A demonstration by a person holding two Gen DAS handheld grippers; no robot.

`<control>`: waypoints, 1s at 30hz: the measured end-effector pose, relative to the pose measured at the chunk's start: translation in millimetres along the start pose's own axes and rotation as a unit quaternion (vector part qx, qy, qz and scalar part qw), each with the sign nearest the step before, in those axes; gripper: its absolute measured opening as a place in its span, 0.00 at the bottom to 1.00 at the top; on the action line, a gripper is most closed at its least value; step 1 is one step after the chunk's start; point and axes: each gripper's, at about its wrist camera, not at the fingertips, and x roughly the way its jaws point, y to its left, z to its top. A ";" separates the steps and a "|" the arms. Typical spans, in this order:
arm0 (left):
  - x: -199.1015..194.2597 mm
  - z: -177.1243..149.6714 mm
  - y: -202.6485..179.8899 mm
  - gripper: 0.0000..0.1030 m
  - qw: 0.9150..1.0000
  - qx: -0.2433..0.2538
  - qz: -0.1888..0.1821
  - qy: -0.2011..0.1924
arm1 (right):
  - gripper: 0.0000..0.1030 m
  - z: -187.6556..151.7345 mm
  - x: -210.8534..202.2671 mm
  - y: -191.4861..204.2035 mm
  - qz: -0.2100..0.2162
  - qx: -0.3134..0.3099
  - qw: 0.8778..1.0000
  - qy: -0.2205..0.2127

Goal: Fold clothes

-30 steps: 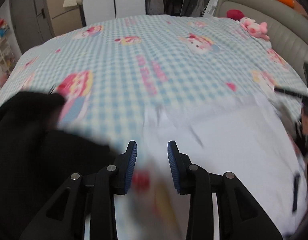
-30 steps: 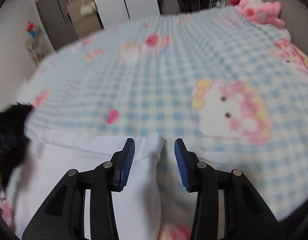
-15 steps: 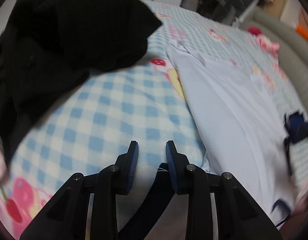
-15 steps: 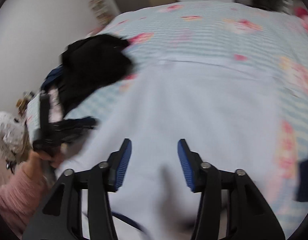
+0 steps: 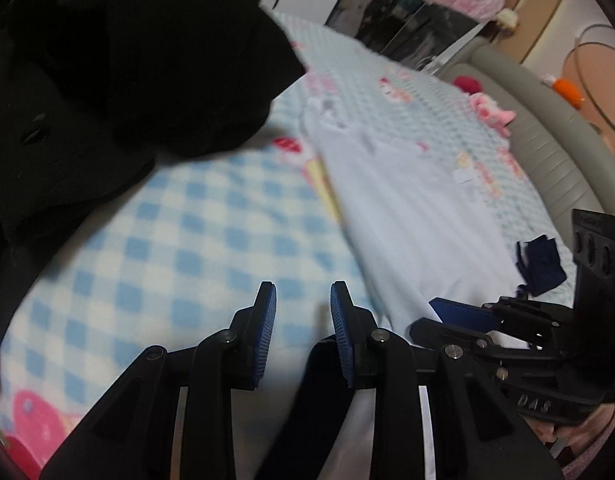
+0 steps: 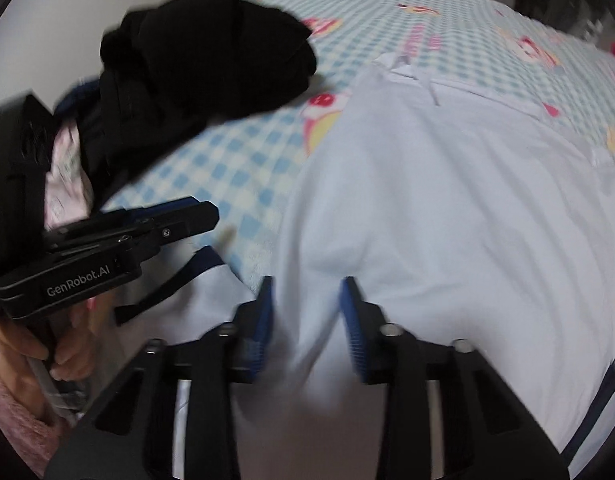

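1. White garment (image 6: 447,208) lies spread flat on the bed (image 5: 179,248), over a blue-and-white checked blanket with pink cartoon prints.
2. The garment has dark navy trim (image 6: 179,280) at the near left edge; in the right wrist view another navy strip shows at the far right edge.
3. Right gripper (image 6: 305,312) points down at the near part of the white garment; its jaws are closing, with white cloth bulging up between the blue pads. Frame is blurred, so I cannot tell whether the pads press the cloth.
4. Left gripper (image 5: 301,320) sits over the checked blanket just left of the garment's near edge. Jaws are parted by a narrow gap, and only blanket shows between the tips; nothing pinched that I can see.
5. In the right wrist view the left gripper (image 6: 203,216) comes in from the left, held by a hand (image 6: 39,344) in a pink sleeve, tips near the navy-trimmed corner.
6. In the left wrist view the right gripper (image 5: 447,312) lies low at the right, over the garment's near edge.
7. Black clothes pile (image 5: 107,92) sits on the bed to the left of the white garment, apart from it.
8. Pink plush toy (image 5: 491,110) at the far side of the bed near a grey padded headboard (image 5: 547,140).
9. Small dark navy cloth piece (image 5: 541,264) lies beside the garment's right side.
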 end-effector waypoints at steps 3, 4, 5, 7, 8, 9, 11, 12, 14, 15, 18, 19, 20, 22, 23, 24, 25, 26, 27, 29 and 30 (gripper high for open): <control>4.2 -1.8 -9.7 0.28 0.999 0.006 -0.032 0.006 | 0.16 -1.7 -11.9 -13.2 -0.005 0.023 1.000 -0.013; 5.7 -2.4 -12.7 0.28 0.999 0.006 -0.044 0.008 | 0.15 -2.1 -16.6 -18.2 -0.003 0.033 0.999 -0.018; 7.3 -3.1 -15.8 0.28 0.998 0.007 -0.056 0.011 | 0.12 -2.2 -20.2 -22.2 -0.001 0.043 0.999 -0.021; 11.9 -4.2 -21.1 0.28 0.997 0.005 -0.072 0.016 | 0.10 -2.2 -23.0 -27.3 0.002 0.056 0.998 -0.023; 15.8 -5.4 -22.4 0.32 0.996 0.001 -0.090 0.027 | 0.10 -2.2 -22.8 -28.7 0.004 0.061 0.998 -0.023; 20.6 -6.9 -22.9 0.35 0.992 -0.005 -0.114 0.044 | 0.10 -2.9 -21.9 -29.8 0.004 0.064 0.998 -0.021; 30.2 -10.0 -23.8 0.60 0.983 -0.016 -0.163 0.078 | 0.10 -5.0 -19.4 -31.2 -0.002 0.065 0.998 -0.016; 32.9 -12.1 -25.3 0.63 0.982 -0.013 -0.167 0.087 | 0.10 -6.0 -17.6 -31.0 -0.002 0.065 0.998 -0.015; 34.9 -17.2 -30.3 0.55 0.984 0.007 -0.148 0.095 | 0.10 -7.9 -16.1 -30.8 0.004 0.068 0.998 -0.016; 35.2 -20.1 -33.9 0.40 0.986 0.020 -0.135 0.099 | 0.10 -8.9 -15.4 -30.7 0.007 0.069 0.997 -0.017; 33.3 -28.9 -43.8 0.05 0.988 0.052 -0.102 0.107 | 0.12 -11.0 -17.2 -32.3 0.020 0.080 0.996 -0.020; 26.5 -31.2 -45.4 0.05 0.989 0.051 -0.096 0.102 | 0.13 -11.6 -19.3 -32.8 0.024 0.084 0.996 -0.022; 16.2 -32.1 -45.0 0.04 0.991 0.046 -0.087 0.093 | 0.16 -12.2 -22.7 -32.8 0.026 0.086 0.996 -0.025; -7.8 -31.1 -40.0 0.04 0.995 0.029 -0.067 0.067 | 0.19 -13.7 -31.5 -31.2 0.024 0.084 0.995 -0.036; -21.2 -28.9 -34.9 0.04 0.997 0.019 -0.056 0.051 | 0.20 -14.9 -34.3 -30.0 0.023 0.082 0.996 -0.040; -36.4 -26.2 -28.1 0.04 0.999 0.007 -0.039 0.033 | 0.26 -16.8 -34.7 -28.4 0.022 0.079 0.996 -0.039; -50.1 -24.1 -19.8 0.04 1.000 -0.006 -0.014 0.016 | 0.29 -18.7 -35.1 -26.9 0.021 0.076 0.996 -0.037; -57.7 -23.3 -10.0 0.04 1.000 -0.022 -0.001 0.012 | 0.32 -20.6 -35.5 -25.3 0.019 0.074 0.996 -0.036; -62.2 -23.1 0.6 0.04 0.999 -0.039 0.002 0.014 | 0.32 -22.4 -35.9 -23.8 0.018 0.071 0.997 -0.035; -63.3 -31.5 18.2 0.05 0.997 -0.072 -0.013 0.028 | 0.32 -27.8 -24.5 -21.7 0.002 0.064 0.998 -0.006; -62.4 -38.2 26.4 0.05 0.995 -0.090 0.003 0.033 | 0.32 -31.0 -19.0 -21.4 -0.005 0.063 0.998 0.006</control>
